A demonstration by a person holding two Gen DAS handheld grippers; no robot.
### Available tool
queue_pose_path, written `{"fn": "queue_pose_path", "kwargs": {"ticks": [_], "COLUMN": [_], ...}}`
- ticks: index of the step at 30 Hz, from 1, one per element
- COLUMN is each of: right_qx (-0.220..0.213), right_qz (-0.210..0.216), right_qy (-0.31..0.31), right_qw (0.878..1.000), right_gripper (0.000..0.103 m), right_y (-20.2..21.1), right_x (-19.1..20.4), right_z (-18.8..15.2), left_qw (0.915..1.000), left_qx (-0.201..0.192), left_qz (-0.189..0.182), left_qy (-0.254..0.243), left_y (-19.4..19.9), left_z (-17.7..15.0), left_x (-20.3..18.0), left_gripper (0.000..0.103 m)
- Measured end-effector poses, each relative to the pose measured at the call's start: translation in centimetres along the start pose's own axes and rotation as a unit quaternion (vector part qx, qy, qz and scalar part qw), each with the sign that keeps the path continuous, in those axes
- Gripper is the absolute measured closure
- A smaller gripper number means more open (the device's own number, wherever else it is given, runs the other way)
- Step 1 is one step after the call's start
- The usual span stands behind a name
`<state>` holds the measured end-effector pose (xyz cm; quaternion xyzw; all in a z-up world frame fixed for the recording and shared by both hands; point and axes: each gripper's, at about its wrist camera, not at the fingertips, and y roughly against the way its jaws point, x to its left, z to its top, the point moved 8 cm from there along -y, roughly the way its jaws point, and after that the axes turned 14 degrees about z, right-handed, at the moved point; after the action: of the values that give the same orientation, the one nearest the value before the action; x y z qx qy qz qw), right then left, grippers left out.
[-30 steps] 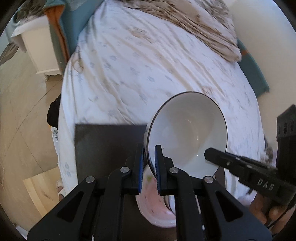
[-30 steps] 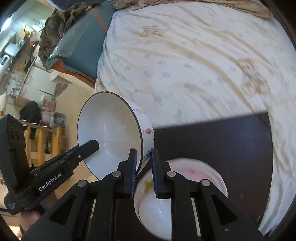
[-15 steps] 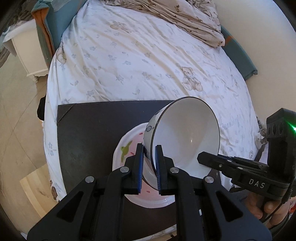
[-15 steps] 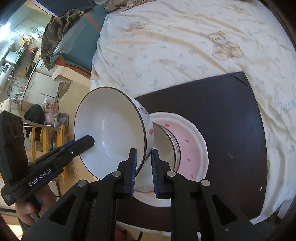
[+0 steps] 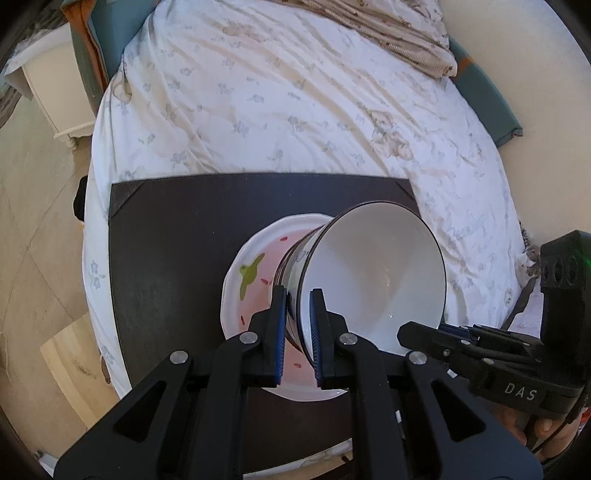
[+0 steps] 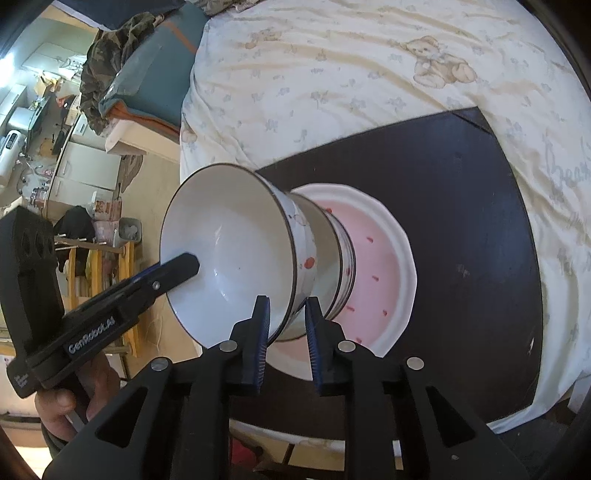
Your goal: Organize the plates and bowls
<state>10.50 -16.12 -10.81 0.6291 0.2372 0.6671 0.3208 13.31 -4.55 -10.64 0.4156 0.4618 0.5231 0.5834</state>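
Both tongs are at the rim of the same white bowl with a thin dark edge, one on each side. Left tongs have blue pads squeezed on the near rim: one pad inside the bowl, one outside. Right tongs sit at the other side of the rim, with one blue pad inside and one outside. A small gap shows by the outer pad, so I cannot tell if they are really squeezing or have let go a little.

That bowl has small red and blue pictures on its outside. It sits in a second bowl of the same kind, stacked under it. The two bowls stand on a round white plate with a pink middle. A green shape and little red marks are painted on the plate.

Under the plate is a dark brown flat board. It lies on a bed with a white sheet printed with teddy bears and small flowers. A beige crumpled blanket is at the far end of the bed. A white bedside cabinet stands on the floor to the left. In the right camera view, a person's hand holds the handle of the left tongs.
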Motion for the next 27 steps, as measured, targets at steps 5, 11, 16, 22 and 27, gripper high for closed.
{"fn": "queue_pose_path", "kwargs": {"ticks": [5, 11, 16, 22, 27], "right_qx": [0.012, 0.017, 0.008, -0.003, 0.006], "right_qz": [-0.001, 0.002, 0.000, -0.015, -0.034], "right_qy": [-0.028, -0.045, -0.021, 0.001, 0.013], "right_qw": [1.000, 0.999, 1.000, 1.000, 0.999], "right_gripper": [0.079, 0.076, 0.066, 0.060, 0.060], "right_y": [-0.7, -0.8, 0.2, 0.5, -0.6], "right_x": [-1.1, -1.4, -0.7, -0.8, -1.5], "right_z": [-0.4, -0.4, 0.0, 0.3, 0.1], "left_qw": [0.9999, 0.9998, 0.9999, 1.0000, 0.9997], "left_qx": [0.006, 0.020, 0.010, 0.001, 0.008], "left_qz": [0.011, 0.004, 0.008, 0.006, 0.018], "left_qy": [-0.008, 0.002, 0.006, 0.007, -0.014], "left_y": [-0.8, -1.5, -1.1, -1.2, -1.9], "left_z": [-0.3, -0.3, -0.1, 0.0, -0.7], "left_x": [-0.3, -0.1, 0.2, 0.7, 0.2], "left_gripper": [0.094, 0.093, 0.091, 0.091, 0.091]}}
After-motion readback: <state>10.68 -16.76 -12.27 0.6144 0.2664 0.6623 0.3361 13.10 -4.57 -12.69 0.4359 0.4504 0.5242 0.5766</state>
